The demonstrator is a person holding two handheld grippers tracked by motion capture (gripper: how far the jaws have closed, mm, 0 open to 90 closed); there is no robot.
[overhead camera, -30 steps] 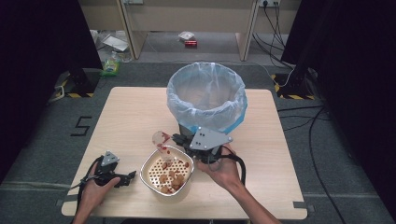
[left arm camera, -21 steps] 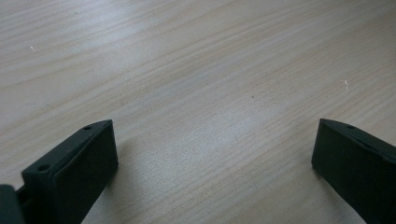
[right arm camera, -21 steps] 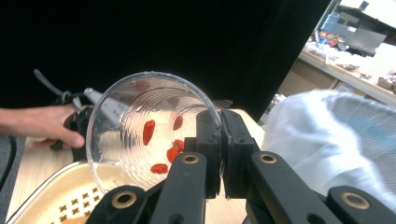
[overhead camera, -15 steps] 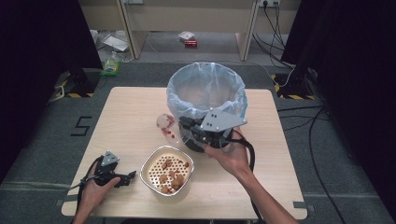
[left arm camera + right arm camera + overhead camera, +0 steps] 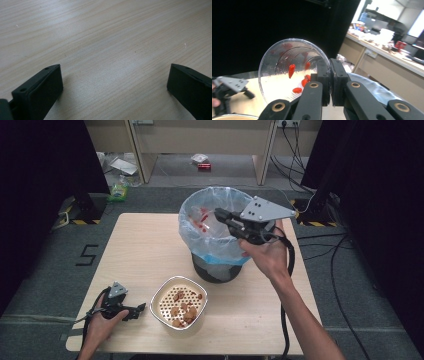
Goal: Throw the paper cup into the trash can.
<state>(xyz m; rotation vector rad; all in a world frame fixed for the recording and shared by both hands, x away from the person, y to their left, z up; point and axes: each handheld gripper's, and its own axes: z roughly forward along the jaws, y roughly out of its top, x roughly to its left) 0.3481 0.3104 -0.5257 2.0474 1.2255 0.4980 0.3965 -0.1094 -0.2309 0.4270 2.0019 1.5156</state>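
Right tool [image 5: 329, 82], clamped on the rim of a clear cup [image 5: 287, 67] of red pieces, holds it tipped over the lined bin [image 5: 212, 227] at 12 o'clock. Left tool [image 5: 131, 310], jaws apart, rests on the desk [image 5: 140, 250] at 7 o'clock. Risk: the thin rim slipping, dropping the cup into the bin.

Right claw [image 5: 218, 213] has carried clear cup [image 5: 202, 219] up — over bin [image 5: 215, 227].
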